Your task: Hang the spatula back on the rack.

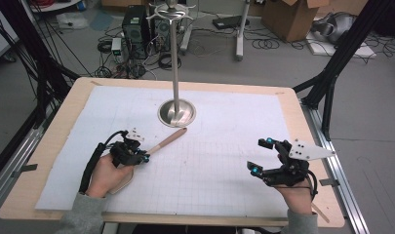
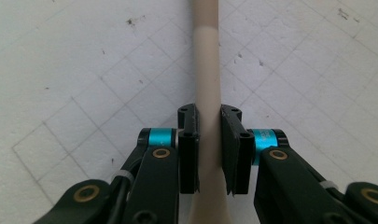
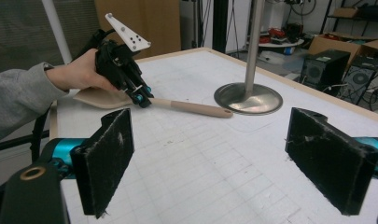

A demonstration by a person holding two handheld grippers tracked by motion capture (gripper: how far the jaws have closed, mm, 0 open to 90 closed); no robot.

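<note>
Left gripper (image 2: 209,149) clamped on spatula (image 1: 158,144) handle, mid-shaft; right gripper (image 3: 224,158) jaws apart, idle. Spatula light, stiff, smooth: you grip near blade for control.

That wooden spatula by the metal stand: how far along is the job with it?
Early. Done: the left gripper has closed on the spatula's handle. In hand: the spatula still lies low on the white mat, its handle tip near the stand's base. Left: probably lifting it and hanging it on the hooks at the stand's top. The right gripper waits open, holding nothing.
</note>
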